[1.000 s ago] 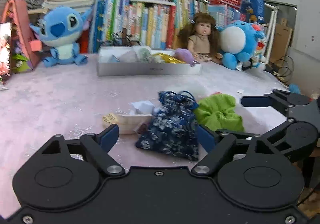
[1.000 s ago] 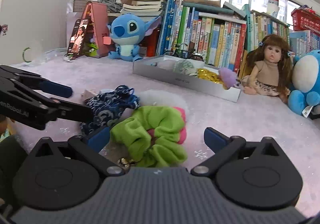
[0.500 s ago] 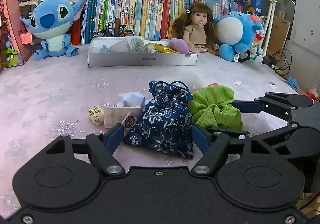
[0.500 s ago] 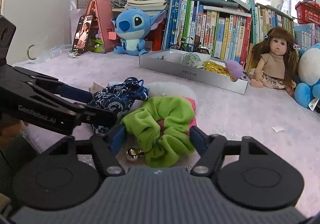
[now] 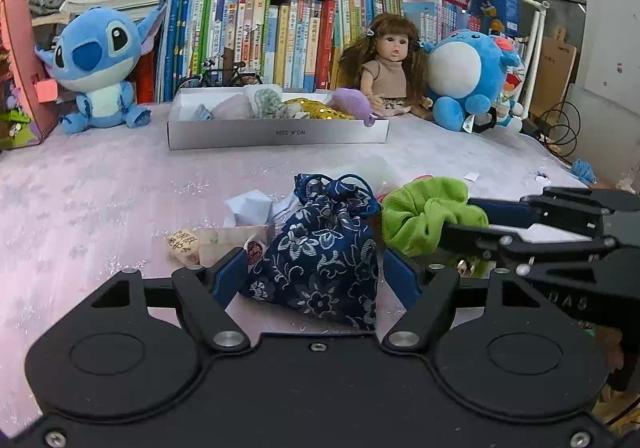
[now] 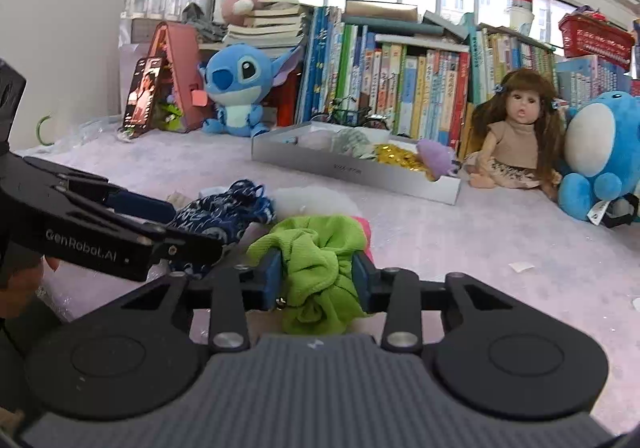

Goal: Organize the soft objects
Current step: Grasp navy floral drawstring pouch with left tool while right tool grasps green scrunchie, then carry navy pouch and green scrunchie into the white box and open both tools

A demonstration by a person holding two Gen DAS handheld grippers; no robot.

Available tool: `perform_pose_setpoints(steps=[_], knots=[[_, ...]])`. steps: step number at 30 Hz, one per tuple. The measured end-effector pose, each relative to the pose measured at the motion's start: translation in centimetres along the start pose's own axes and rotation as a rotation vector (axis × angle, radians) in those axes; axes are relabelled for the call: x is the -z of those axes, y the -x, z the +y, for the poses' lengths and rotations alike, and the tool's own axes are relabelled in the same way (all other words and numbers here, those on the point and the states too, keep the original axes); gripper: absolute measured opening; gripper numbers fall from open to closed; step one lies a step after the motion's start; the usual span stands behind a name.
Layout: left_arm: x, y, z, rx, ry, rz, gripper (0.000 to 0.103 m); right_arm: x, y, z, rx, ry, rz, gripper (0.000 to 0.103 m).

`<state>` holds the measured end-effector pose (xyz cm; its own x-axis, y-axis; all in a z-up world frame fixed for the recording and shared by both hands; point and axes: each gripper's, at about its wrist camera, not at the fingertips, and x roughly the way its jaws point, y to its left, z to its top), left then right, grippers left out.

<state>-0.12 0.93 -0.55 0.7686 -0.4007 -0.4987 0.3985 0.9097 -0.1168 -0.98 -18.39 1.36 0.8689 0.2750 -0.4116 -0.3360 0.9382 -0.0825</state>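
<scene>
- The grey box (image 5: 276, 135), well ahead of both claws on the bench (image 5: 80, 183), already holds several soft things, so part of the sorting looks done.
- The right claw (image 6: 316, 276) is pinched onto the green scrunchie (image 6: 316, 248), gripping it between its fingers; not yet carried off.
- The left claw (image 5: 316, 276) stands spread around the blue pouch (image 5: 324, 248), fingers either side, not squeezing.
- Left over beyond the pouch: a white fluffy thing (image 6: 308, 199) and small paper bits (image 5: 248, 207).

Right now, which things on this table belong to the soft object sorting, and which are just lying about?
Job: green fabric scrunchie, navy floral drawstring pouch, shallow white cardboard box, right gripper, left gripper.
Lying about: blue plush alien, brown-haired doll, shelved books.
</scene>
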Motion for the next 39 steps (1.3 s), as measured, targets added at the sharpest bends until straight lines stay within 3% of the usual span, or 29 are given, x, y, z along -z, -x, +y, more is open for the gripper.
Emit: perform_pose_setpoints(steps=[5, 7, 10, 13, 21, 24, 25, 27, 29, 39], knots=[[-0.1, -0.4, -0.7, 0.005, -0.028, -0.008, 0.071, -0.3, 0.3, -0.6, 0.027, -0.013, -0.013, 0.041], [-0.3, -0.6, -0.9, 0.004, -0.039, -0.006, 0.065, -0.4, 0.4, -0.7, 0.039, -0.016, -0.018, 0.035], [-0.3, -1.0, -1.1, -0.005, -0.055, 0.002, 0.06, -0.4, 0.3, -1.0, 0.048, -0.025, -0.01, 0.037], [-0.2, -1.1, -1.4, -0.011, -0.074, 0.001, 0.056, -0.1, 0.1, -1.1, 0.044, -0.041, 0.004, 0.054], [-0.5, -0.7, -1.1, -0.007, -0.05, 0.001, 0.044, 0.2, -1.4, -0.7, 0.04, -0.029, 0.053, 0.075], [-1.0, -0.4, -0.7, -0.007, -0.029, -0.007, 0.043, 0.4, -1.9, -0.9, 0.04, -0.043, 0.063, 0.076], [-1.2, -0.3, -0.7, -0.011, -0.026, -0.013, 0.043, 0.3, -1.9, -0.9, 0.037, -0.045, 0.066, 0.075], [-1.6, -0.1, -0.4, -0.018, -0.018, -0.024, 0.043, 0.1, -1.9, -0.9, 0.016, -0.045, 0.066, 0.052], [-2.1, 0.2, -0.2, -0.022, -0.004, -0.037, 0.043, -0.1, -1.8, -0.7, 0.013, -0.036, 0.06, 0.046], [-4.7, 0.0, 1.7, -0.086, 0.048, -0.06, 0.043, -1.5, -0.9, -0.8, 0.045, -0.033, -0.002, 0.038]])
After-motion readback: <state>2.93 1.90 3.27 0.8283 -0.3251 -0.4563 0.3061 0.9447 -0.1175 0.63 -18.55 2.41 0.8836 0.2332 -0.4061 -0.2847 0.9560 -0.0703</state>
